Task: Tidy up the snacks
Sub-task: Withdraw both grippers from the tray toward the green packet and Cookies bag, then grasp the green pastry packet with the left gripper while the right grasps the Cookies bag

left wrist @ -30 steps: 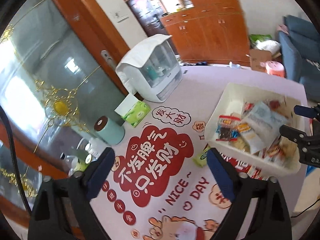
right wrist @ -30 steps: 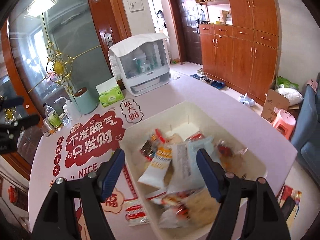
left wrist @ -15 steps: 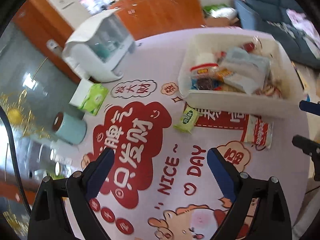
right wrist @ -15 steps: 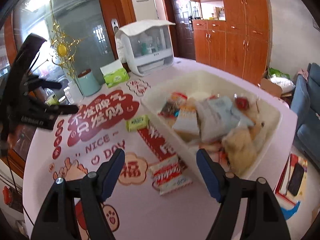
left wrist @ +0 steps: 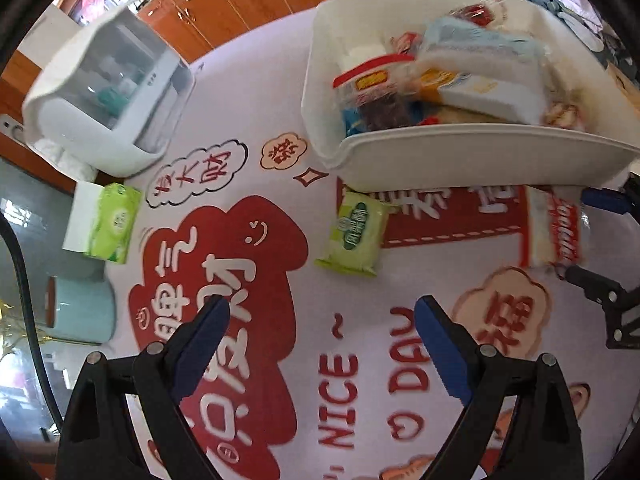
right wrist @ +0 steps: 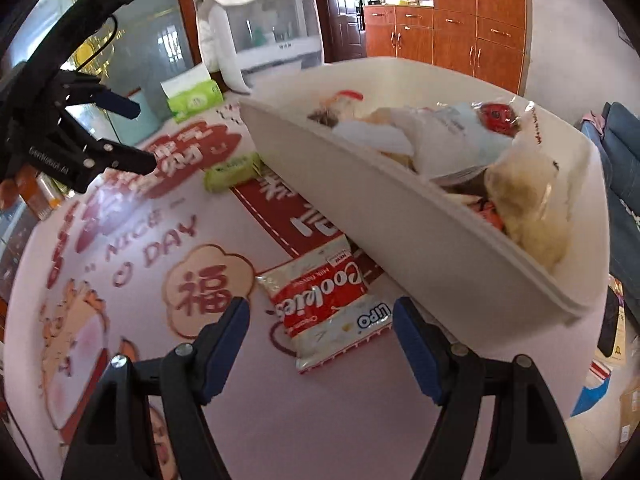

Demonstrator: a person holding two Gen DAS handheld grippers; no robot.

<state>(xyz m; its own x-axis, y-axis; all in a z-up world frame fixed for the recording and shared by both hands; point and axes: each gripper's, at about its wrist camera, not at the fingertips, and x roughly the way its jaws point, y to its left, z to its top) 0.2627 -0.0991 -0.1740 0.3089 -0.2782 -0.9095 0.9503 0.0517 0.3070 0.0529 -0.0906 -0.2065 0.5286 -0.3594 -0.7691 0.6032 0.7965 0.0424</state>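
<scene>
A white bin (left wrist: 472,156) holding several snack packs sits on the printed tablecloth; it also shows in the right wrist view (right wrist: 360,184). A green snack pack (left wrist: 356,234) lies just in front of the bin, also in the right wrist view (right wrist: 232,170). A red and white cookies pack (right wrist: 326,308) lies by the bin's near side, also in the left wrist view (left wrist: 554,232). My left gripper (left wrist: 320,320) is open and empty, above the cloth short of the green pack. My right gripper (right wrist: 320,320) is open and empty, straddling the cookies pack from above.
A white countertop cabinet (left wrist: 104,92) stands at the back, with a green tissue box (left wrist: 108,224) and a teal canister (left wrist: 78,312) to the left. The table's edge is close behind the bin, with a sofa (right wrist: 620,168) beyond.
Both grippers have dropped lower and moved closer to the table. The green pack now sits nearer my left gripper and the cookies pack now lies between my right fingers. Both stay open.
</scene>
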